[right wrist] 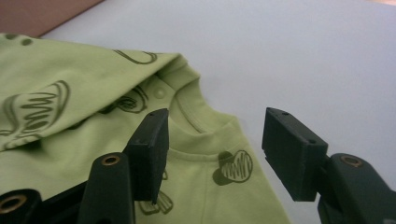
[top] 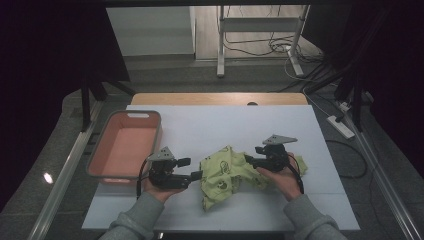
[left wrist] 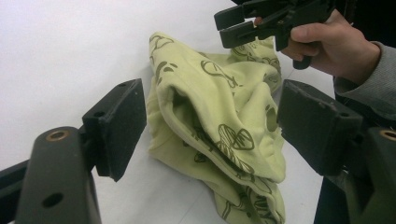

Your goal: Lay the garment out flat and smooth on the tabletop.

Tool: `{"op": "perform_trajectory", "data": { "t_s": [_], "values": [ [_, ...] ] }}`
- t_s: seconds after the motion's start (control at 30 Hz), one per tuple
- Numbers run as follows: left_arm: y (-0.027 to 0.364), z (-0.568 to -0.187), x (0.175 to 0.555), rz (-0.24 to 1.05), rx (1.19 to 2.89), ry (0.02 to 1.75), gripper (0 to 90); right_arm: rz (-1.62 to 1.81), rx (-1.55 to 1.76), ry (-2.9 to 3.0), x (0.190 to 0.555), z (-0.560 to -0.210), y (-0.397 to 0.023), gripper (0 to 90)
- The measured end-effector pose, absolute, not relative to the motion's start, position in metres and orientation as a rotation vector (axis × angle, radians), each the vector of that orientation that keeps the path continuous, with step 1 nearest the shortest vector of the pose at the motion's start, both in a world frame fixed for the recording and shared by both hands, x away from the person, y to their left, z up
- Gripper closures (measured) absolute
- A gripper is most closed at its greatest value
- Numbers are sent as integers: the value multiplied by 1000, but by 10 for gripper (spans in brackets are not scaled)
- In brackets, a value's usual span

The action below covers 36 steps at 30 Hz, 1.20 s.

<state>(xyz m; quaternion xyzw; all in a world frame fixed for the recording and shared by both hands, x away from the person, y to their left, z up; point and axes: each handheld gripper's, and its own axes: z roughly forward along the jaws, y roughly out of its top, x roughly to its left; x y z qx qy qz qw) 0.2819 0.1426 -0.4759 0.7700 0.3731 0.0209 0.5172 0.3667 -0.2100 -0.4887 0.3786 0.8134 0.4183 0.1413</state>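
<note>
The crumpled yellow-green garment lies on the white table between both open, empty grippers, left gripper and right gripper, its long axis running near-to-far, while the right gripper view reveals its snap-buttoned neckline.

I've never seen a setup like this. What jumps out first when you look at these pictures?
A crumpled yellow-green garment printed with dark scribbled hearts lies mid-table on the white sheet. A person's hands hold black tongs on either side of it: the left tongs open beside it, the right tongs open over its neckline. A pink basket sits at the left.
</note>
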Motion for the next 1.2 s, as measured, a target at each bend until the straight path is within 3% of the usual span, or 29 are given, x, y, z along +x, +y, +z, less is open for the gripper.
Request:
{"op": "perform_trajectory", "data": {
  "t_s": [0.77, 1.07, 1.2],
  "values": [
    [141, -477, 282, 56, 1864, 893, 238, 990, 1125, 2457, 407, -517, -197, 337],
    [141, -477, 282, 56, 1865, 888, 238, 930, 1088, 2472, 403, -522, -193, 343],
    [141, -476, 282, 57, 1863, 889, 239, 922, 1075, 2481, 400, -522, -191, 402]
  ]
}}
